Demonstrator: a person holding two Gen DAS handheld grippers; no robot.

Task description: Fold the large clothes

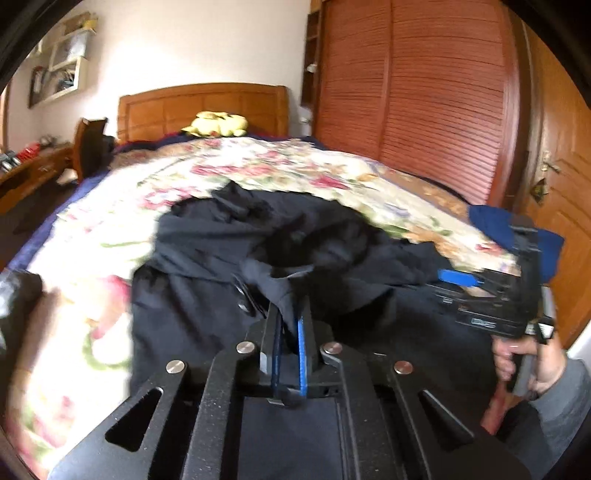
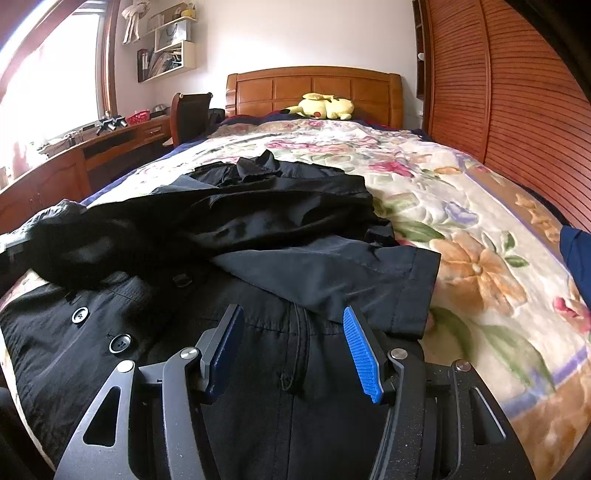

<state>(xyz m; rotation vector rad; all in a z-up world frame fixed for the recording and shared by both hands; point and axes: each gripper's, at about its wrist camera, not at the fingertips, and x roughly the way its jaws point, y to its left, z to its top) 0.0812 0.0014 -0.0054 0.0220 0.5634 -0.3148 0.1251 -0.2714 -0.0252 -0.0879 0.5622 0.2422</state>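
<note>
Pinching black coat (image 1: 207,295) fabric, left tongs (image 1: 290,314) clamped, right-wrist view alone shows right tongs (image 2: 293,321) apart

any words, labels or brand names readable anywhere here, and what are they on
None can be read for certain.
White paper bag on the wall shelf: a dark line of print, too small to read.
Label on the right gripper body, seen from the left wrist: blurred, unreadable.
Books and files on the lower shelf: no legible spines.
Black coat and floral blanket: no text visible.
</note>
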